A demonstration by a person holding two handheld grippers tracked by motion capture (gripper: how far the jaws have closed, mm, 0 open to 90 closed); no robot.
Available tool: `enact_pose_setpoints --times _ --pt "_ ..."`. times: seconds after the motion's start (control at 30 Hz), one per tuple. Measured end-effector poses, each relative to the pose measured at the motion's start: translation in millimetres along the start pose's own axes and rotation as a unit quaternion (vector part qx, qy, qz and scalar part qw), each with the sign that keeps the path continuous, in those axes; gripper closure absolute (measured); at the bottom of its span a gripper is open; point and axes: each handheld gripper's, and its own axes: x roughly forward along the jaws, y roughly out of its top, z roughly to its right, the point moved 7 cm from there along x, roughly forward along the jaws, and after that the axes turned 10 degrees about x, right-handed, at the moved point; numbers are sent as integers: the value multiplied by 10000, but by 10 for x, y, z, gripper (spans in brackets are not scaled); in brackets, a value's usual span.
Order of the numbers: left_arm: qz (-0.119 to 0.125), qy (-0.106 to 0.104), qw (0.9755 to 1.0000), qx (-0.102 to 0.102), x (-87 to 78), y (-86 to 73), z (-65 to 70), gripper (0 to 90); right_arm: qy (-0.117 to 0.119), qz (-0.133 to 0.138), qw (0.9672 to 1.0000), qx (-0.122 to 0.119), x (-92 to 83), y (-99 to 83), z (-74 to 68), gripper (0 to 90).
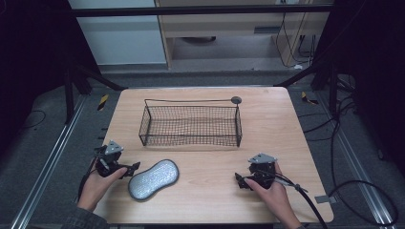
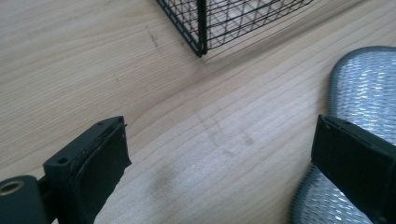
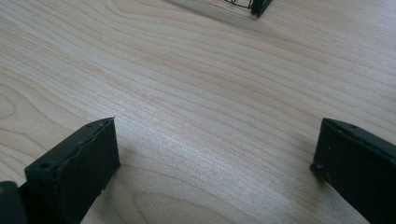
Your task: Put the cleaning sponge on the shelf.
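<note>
A grey, peanut-shaped scrubbing pad (image 1: 153,179) lies flat on the wooden table (image 1: 282,124), near the front and left of centre. Behind it stands a black wire basket (image 1: 191,125) with nothing inside. My left gripper (image 1: 125,171) rests at the pad's left end, open; in the left gripper view its right jaw overlaps the pad (image 2: 364,88) and a basket corner (image 2: 201,28) shows ahead. My right gripper (image 1: 243,181) sits at the front right, open over bare wood, with a basket corner (image 3: 254,7) far ahead.
A basket handle wire with a round grey end (image 1: 236,100) runs along the basket's back. Cables (image 1: 363,191) trail off the table's right side onto the floor. Dark frame posts (image 1: 71,81) stand at both sides.
</note>
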Motion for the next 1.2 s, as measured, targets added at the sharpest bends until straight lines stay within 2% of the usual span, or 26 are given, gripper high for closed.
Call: enact_pose_setpoints --times 0.2,0.5,0.57,0.7,0.73,0.8,0.83,0.87,0.93,1.0,1.03,1.07,1.1,1.13,1.17,1.2 --pt "-97 -228 9993 269 -99 104 118 34 -1 1 10000 -1 -1 -1 0 4" --pt "-287 -473 9954 779 -164 273 371 32 0 0 10000 -5 -1 -1 1 4" --pt "-226 -580 9948 808 -181 315 425 35 17 6 10000 -17 0 -1 2 4" --pt "-332 -724 9931 859 -168 324 486 36 15 13 10000 -57 1 -2 7 4" --pt "-466 -763 9912 972 -155 325 517 36 15 8 10000 -70 -2 -5 9 4" --pt "-610 -768 9890 1103 -130 332 538 43 27 10 10000 -76 -5 -8 9 4" --pt "-725 -775 9870 1211 -117 334 545 43 27 11 10000 -74 -6 -8 9 4" --pt "-807 -730 9857 1285 -106 344 542 44 28 10 10000 -73 -6 -8 9 4" --pt "-944 -749 9833 1365 -91 376 549 44 31 10 10000 -67 -6 -9 7 4" --pt "-1107 -853 9787 1504 -85 410 574 43 33 11 10000 -73 -7 -10 8 4" --pt "-1107 -853 9787 1504 -85 410 574 40 33 11 10000 -73 -7 -10 8 4" --pt "-1203 -865 9754 1632 -79 424 582 38 36 10 10000 -72 -9 -11 8 4" --pt "-1412 -858 9674 1917 -72 447 581 36 36 10 10000 -70 -9 -11 8 4" --pt "-1500 -879 9643 1998 -69 459 581 37 35 10 10000 -69 -9 -11 8 4" --pt "-1549 -934 9624 2026 -61 469 589 36 36 10 10000 -70 -9 -12 8 4" --pt "-1549 -934 9624 2026 -61 469 589 34 36 10 10000 -70 -9 -12 8 4"
